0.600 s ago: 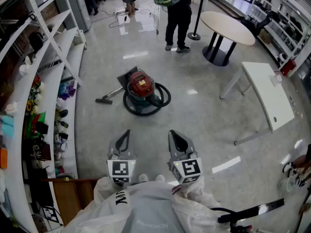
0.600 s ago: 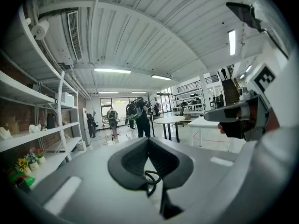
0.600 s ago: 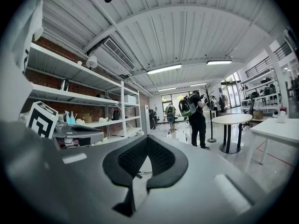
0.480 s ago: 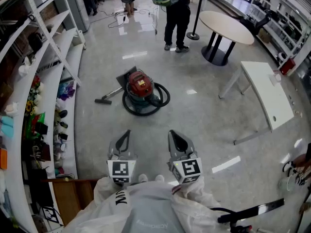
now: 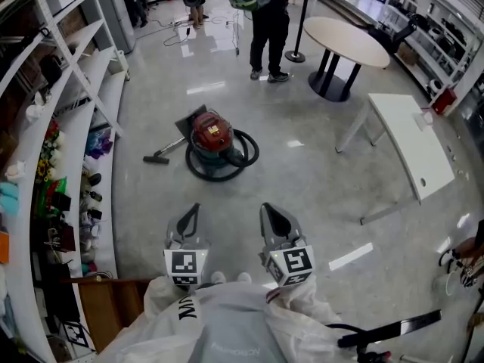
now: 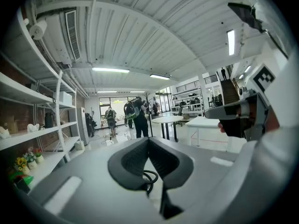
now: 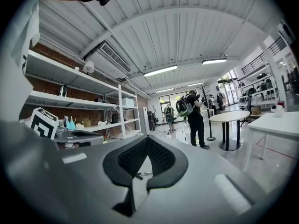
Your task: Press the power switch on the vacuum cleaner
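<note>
Both grippers sit low by the person's body; left gripper has its jaws closed tip to tip on nothing; the red vacuum cleaner stands on the floor well ahead, ringed by its black hose; right gripper is likewise closed and empty; a white table stands far right.

The glossy grey floor carries a red vacuum cleaner just ahead of the left gripper. Its hose is coiled around it. A white table stands to the right of the right gripper.
</note>
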A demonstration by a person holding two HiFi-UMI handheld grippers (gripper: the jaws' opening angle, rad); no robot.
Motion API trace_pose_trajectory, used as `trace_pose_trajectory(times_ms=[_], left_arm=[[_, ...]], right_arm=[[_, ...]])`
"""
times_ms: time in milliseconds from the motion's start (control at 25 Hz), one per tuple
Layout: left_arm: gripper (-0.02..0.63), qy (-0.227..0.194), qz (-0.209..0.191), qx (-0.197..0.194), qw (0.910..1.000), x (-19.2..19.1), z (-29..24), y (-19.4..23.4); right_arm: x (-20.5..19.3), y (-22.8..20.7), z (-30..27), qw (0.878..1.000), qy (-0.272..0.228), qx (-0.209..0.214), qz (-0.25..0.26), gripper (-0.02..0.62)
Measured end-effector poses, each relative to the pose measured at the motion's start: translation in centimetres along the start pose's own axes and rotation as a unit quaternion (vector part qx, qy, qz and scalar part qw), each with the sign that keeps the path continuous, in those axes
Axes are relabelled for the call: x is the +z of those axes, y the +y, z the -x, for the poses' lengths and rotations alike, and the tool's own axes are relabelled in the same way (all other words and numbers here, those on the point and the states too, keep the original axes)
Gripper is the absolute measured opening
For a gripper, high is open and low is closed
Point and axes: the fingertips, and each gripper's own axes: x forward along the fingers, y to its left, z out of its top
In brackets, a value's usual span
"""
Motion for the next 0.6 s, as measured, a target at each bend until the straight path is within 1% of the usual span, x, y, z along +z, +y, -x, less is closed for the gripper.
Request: trace_pose_trajectory(times_ms=[400,600], left_arm=[[0.000,0.002,-0.006,0.007,1.0000,0.3,0.3,-1.9],[0.000,0.008,-0.006,0.016,0.9998,0.1,0.3,-1.5]], right_arm=[[-0.4,-2.0,2.0,1.000,-0.006,0.002,-0.010,0.000],[-0.4,-2.2,2.1,1.000,-0.007,0.005,-0.012,0.000]])
